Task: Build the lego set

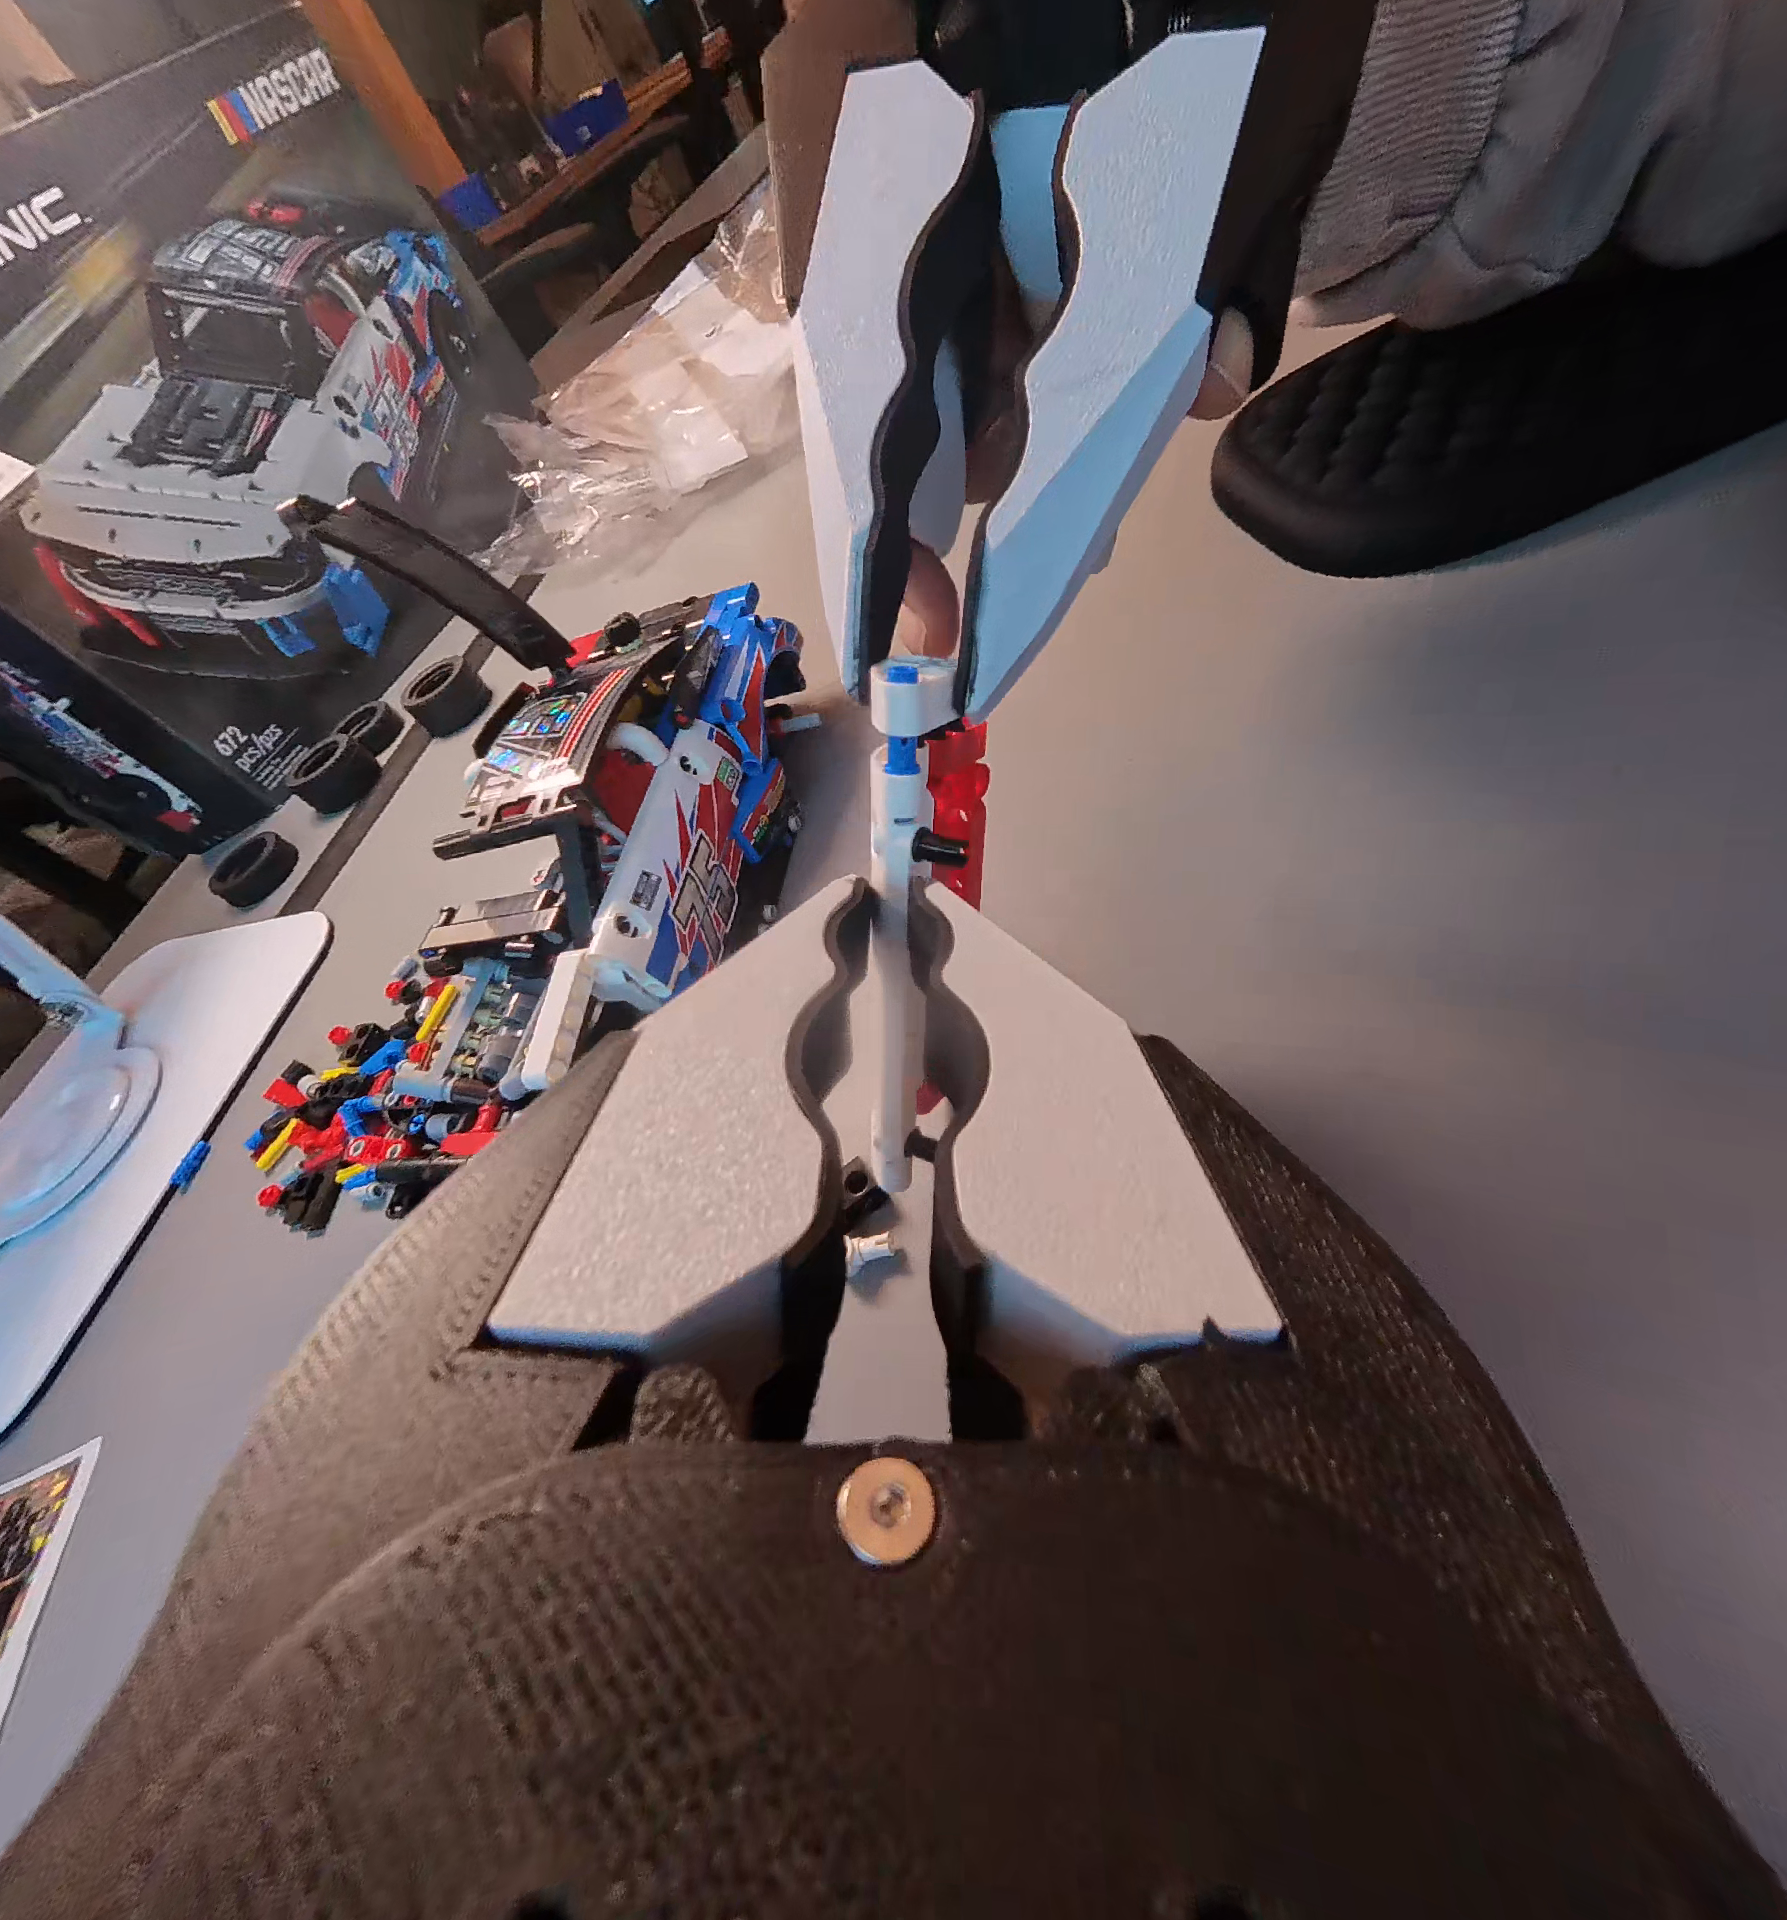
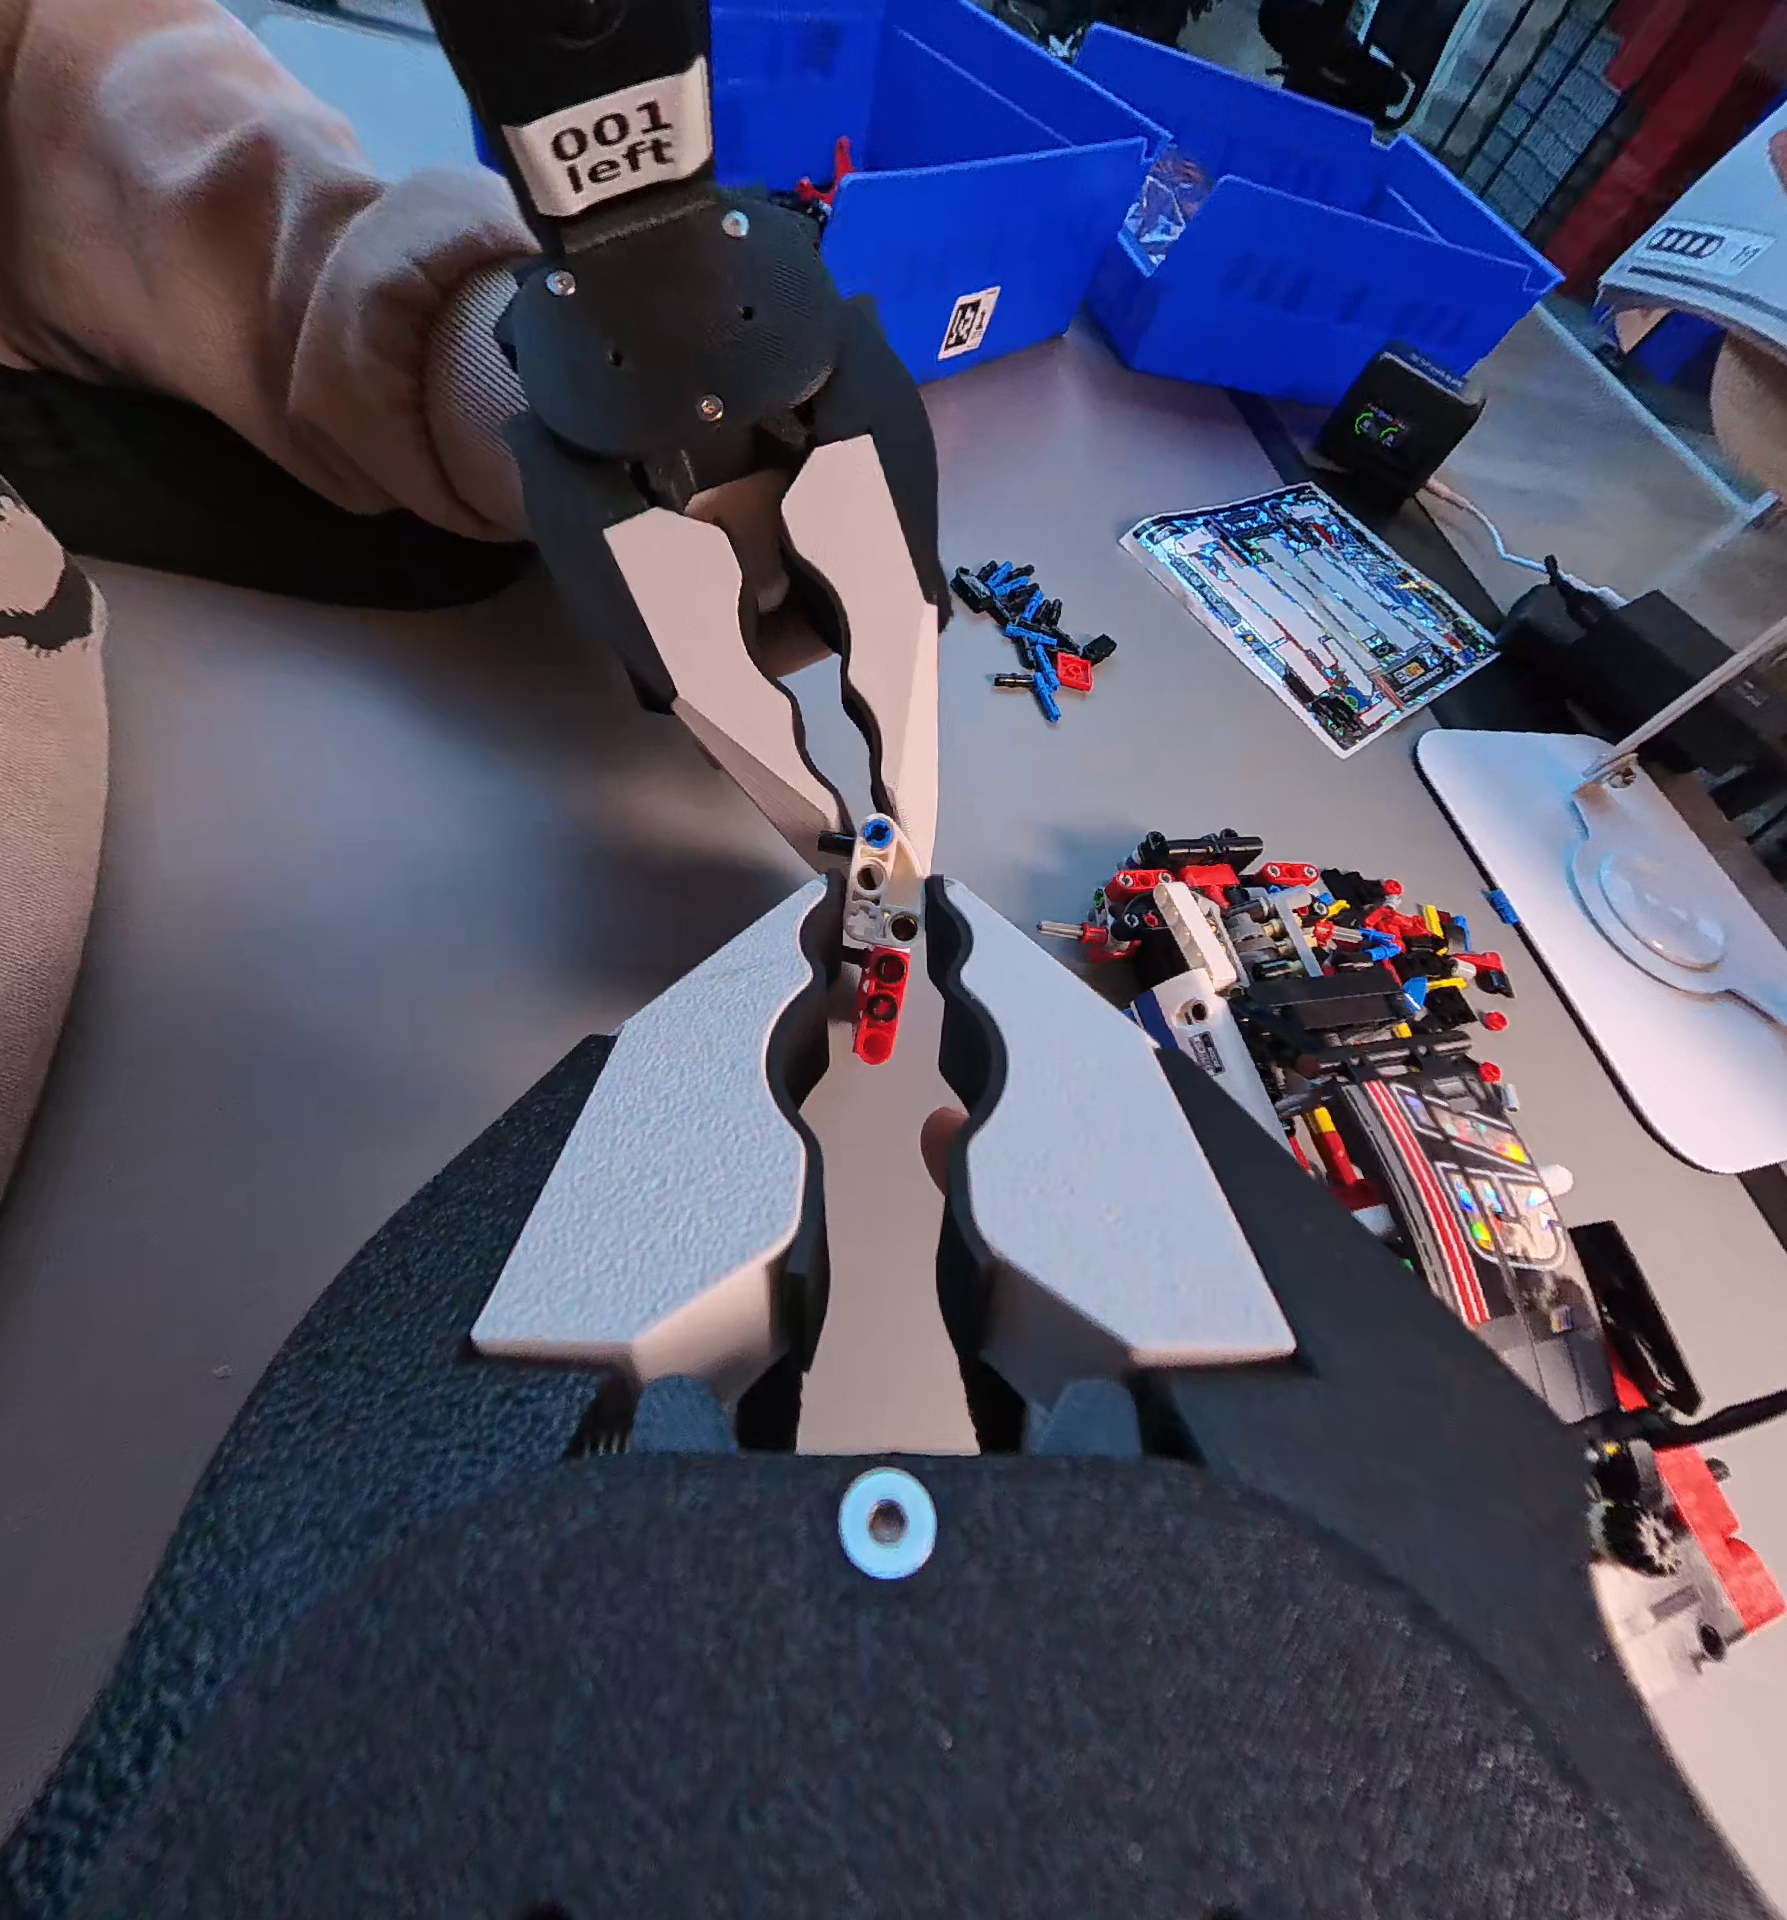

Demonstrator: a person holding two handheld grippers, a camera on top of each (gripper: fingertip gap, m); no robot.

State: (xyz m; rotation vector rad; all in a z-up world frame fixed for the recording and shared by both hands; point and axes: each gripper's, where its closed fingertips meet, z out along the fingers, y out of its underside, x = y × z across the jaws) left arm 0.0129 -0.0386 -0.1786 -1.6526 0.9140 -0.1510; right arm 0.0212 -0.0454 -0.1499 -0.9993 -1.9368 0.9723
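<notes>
A small sub-assembly (image 1: 894,790) of a white beam, blue and black pins and a red beam is held in the air between both grippers. My left gripper (image 1: 894,906) is shut on its lower white part. My right gripper (image 1: 915,694) comes from above, shut on its top white connector. In the right wrist view my right gripper (image 2: 873,894) grips the white piece (image 2: 873,914), the red beam (image 2: 881,1003) hangs between its fingers, and the left gripper (image 2: 876,831) holds the far end. The partly built race car (image 1: 660,831) lies on the table to the left.
A pile of loose pieces (image 1: 369,1122) lies by the car (image 2: 1388,1091). Black tyres (image 1: 338,769) and the set's box (image 1: 193,416) stand behind. A small heap of pins (image 2: 1034,634), a sticker sheet (image 2: 1304,613), blue bins (image 2: 1024,208) and a white stand base (image 2: 1647,935) are around. Only a small space, under 4 cm, lies between the two pairs of fingers.
</notes>
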